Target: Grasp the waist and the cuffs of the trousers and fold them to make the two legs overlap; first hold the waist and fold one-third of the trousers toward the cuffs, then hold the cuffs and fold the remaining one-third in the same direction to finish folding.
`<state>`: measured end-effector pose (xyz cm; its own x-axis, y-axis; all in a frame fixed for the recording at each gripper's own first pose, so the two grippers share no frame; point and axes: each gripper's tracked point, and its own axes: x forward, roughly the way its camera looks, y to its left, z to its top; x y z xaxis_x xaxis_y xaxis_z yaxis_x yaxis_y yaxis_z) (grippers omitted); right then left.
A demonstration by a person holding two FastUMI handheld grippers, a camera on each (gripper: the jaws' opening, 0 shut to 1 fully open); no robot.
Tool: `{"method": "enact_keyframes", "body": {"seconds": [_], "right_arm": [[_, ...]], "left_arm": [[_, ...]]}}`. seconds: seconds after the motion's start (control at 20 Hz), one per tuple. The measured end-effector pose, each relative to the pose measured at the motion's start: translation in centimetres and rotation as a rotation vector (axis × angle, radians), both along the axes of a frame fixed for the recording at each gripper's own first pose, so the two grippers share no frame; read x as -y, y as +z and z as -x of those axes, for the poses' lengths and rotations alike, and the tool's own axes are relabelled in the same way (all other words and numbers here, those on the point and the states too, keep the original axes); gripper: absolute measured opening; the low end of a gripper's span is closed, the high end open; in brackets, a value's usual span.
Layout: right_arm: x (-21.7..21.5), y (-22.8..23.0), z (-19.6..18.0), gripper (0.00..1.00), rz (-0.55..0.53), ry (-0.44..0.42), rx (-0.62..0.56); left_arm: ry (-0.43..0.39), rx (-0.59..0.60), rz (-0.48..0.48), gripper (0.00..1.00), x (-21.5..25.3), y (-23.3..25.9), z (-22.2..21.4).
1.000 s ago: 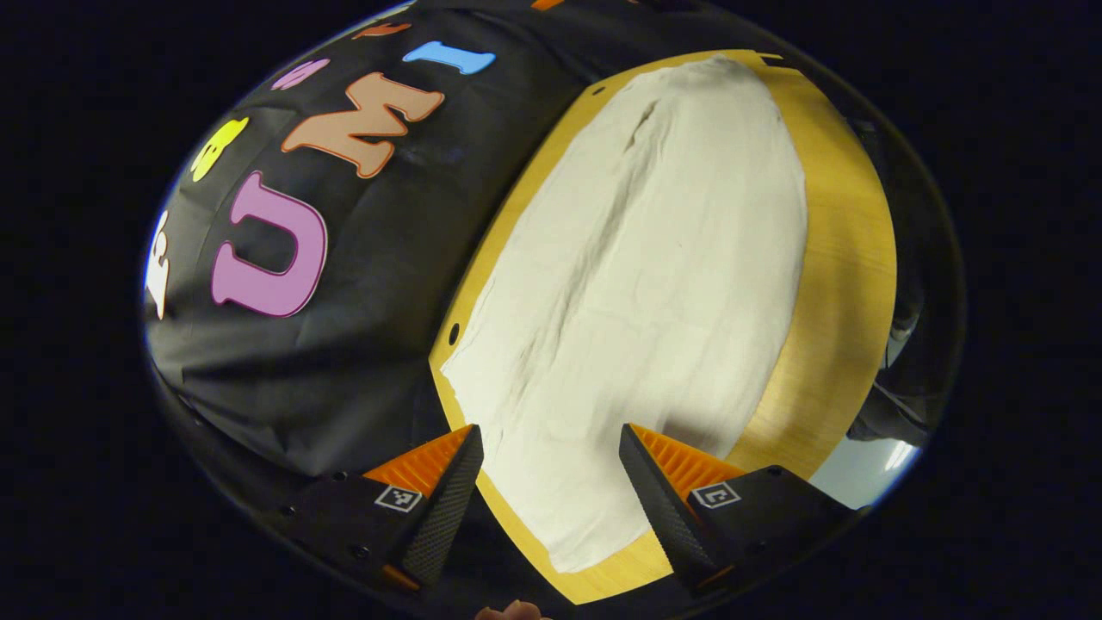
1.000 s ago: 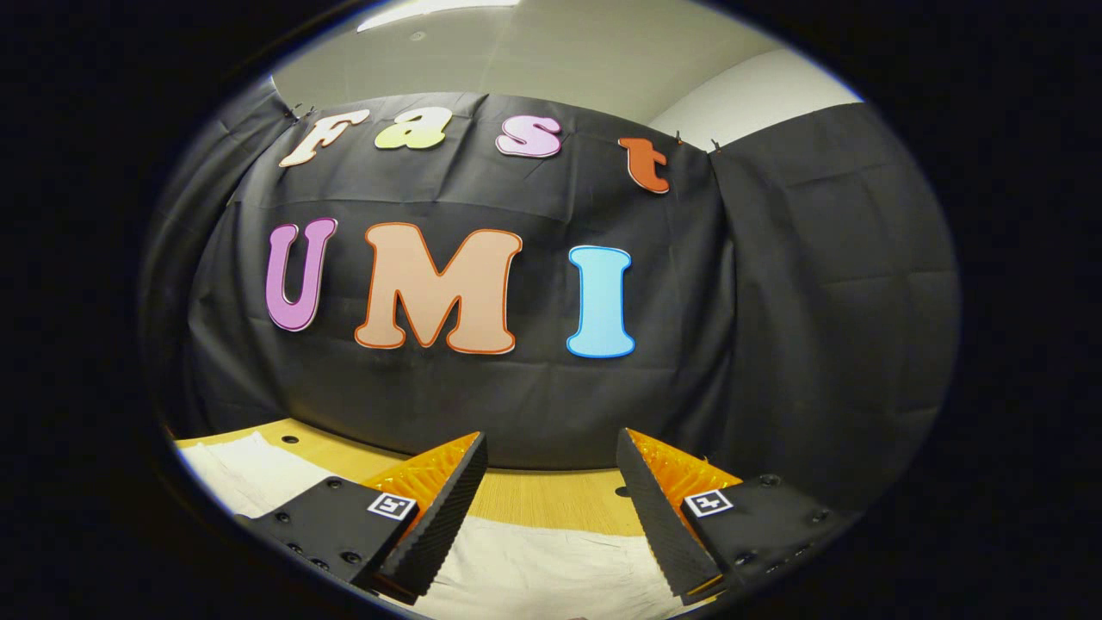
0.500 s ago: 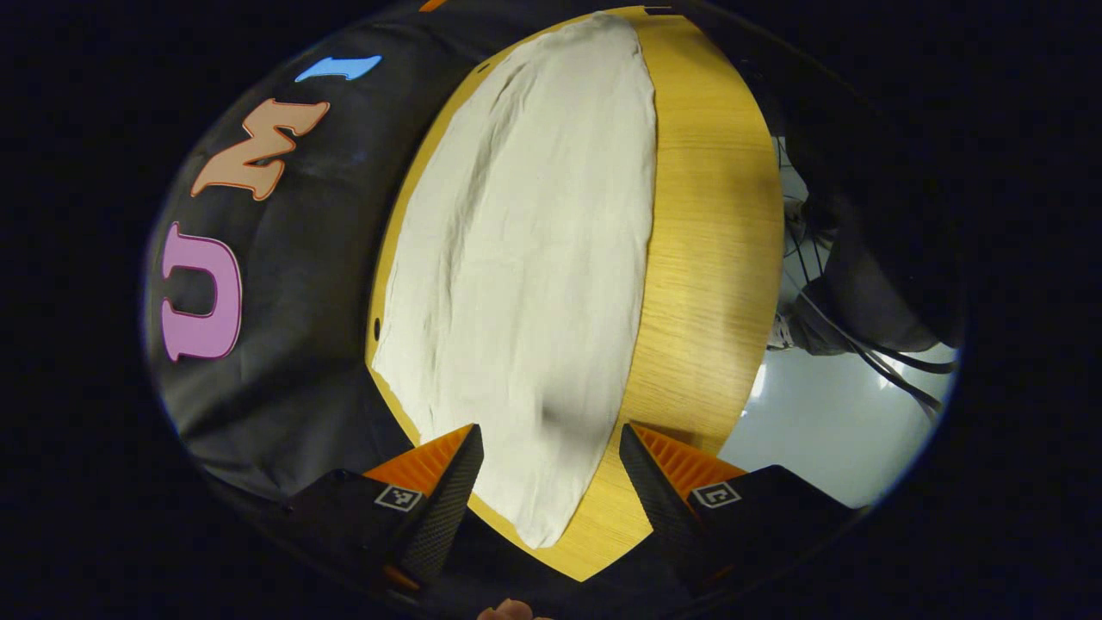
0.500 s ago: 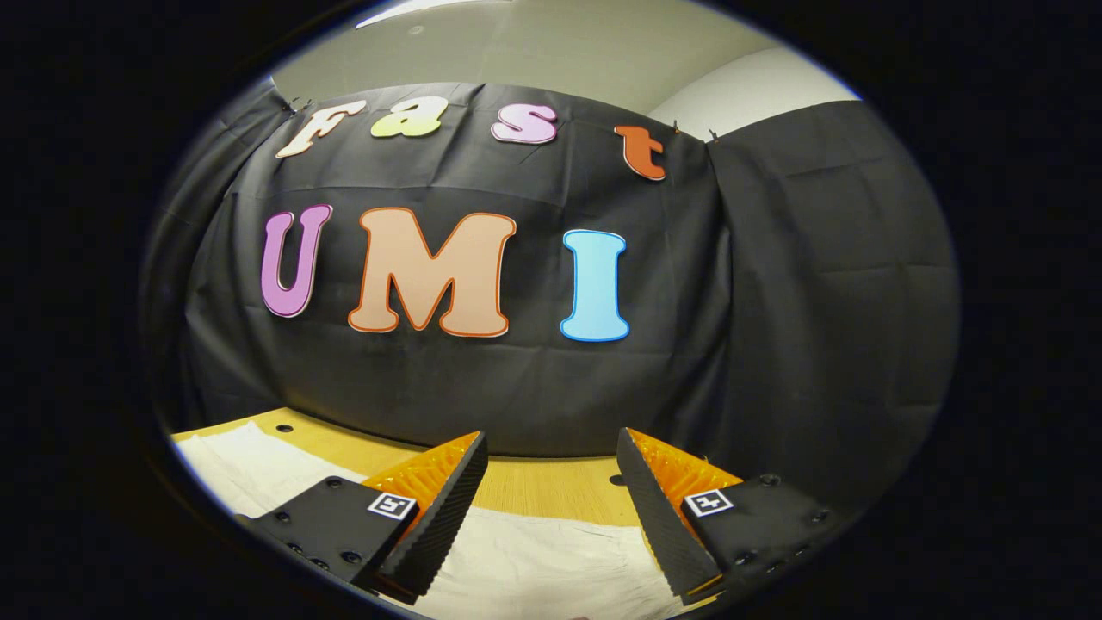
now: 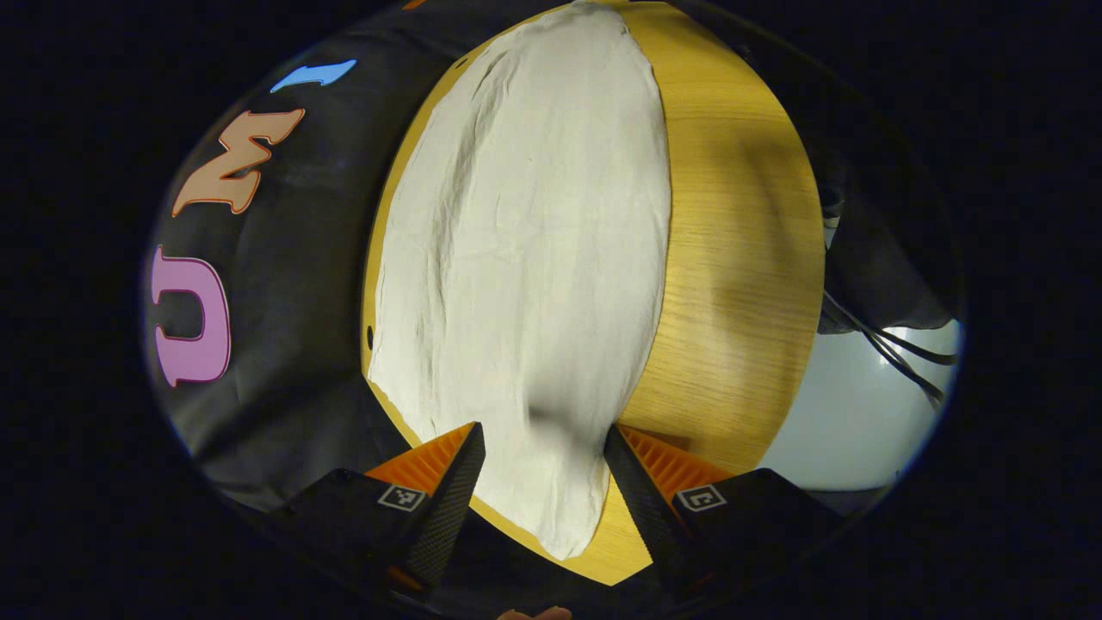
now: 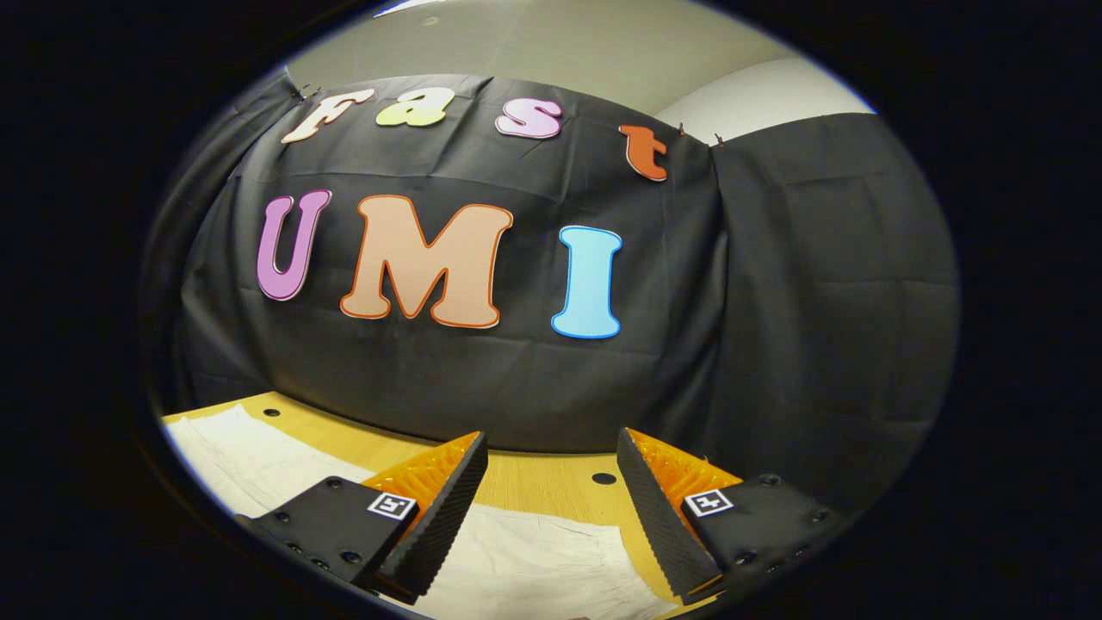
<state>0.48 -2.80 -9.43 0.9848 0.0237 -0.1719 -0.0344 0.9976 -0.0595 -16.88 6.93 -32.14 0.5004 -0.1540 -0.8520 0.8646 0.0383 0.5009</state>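
Trousers (image 5: 525,284), pale cream and lightly creased, lie flat along the wooden bench (image 5: 740,284), a long narrow shape running away from the left gripper (image 5: 538,482) toward the far end of the board. In the left gripper view the fingers stand apart and released, grasping nothing, with the near tapered end of the cloth showing between them; whether they touch the fabric cannot be told. A shadow falls on the cloth just ahead of the fingers. To one side of the trousers a broad strip of bare wood is lit yellow, and beyond the bench edge lie a pale floor (image 5: 852,413) and some dark cables (image 5: 887,344). In the right gripper view the right gripper (image 6: 551,508) also has its fingers spread and released, holding nothing, above an edge of the trousers (image 6: 534,560) on the bench (image 6: 542,486). Farther off, small round holes mark the wood, and the black cloth wall (image 6: 775,327) rises behind.
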Motion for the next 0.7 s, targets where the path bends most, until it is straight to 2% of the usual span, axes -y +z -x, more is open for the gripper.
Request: {"method": "enact_keyframes", "body": {"seconds": [0.05,0.1,0.15,0.25,0.3,0.55,0.65,0.7], "right_arm": [[0.0,-0.1,0.0,0.97,0.007,0.003,-0.002],[0.0,-0.2,0.0,0.97,0.015,0.006,-0.004],[0.0,-0.3,0.0,0.97,0.025,0.01,-0.007],[0.2,-0.4,0.3,0.97,0.056,0.017,-0.008],[0.4,-0.4,0.4,0.97,0.072,0.022,-0.011],[1.9,-2.3,1.8,0.97,0.161,0.039,-0.052],[2.5,-3.5,2.9,0.97,0.213,0.06,-0.081],[2.6,-3.8,3.4,0.97,0.247,0.077,-0.088]], "left_arm": [[-0.001,-0.004,-0.007,0.89,0.0,-0.4,-0.1],[0.0,0.005,-0.012,0.84,0.0,-0.7,-0.3],[-0.001,0.025,-0.015,0.68,0.2,-0.7,-0.7],[0.02,0.018,-0.008,0.64,0.2,-1.2,-0.6],[0.038,0.009,-0.008,0.58,0.1,-1.3,-0.4],[0.041,-0.03,-0.021,0.15,0.2,-2.0,0.4],[0.039,-0.024,-0.022,0.03,0.1,-2.1,0.4],[0.04,-0.019,-0.023,0.03,0.1,-2.2,0.3]]}}
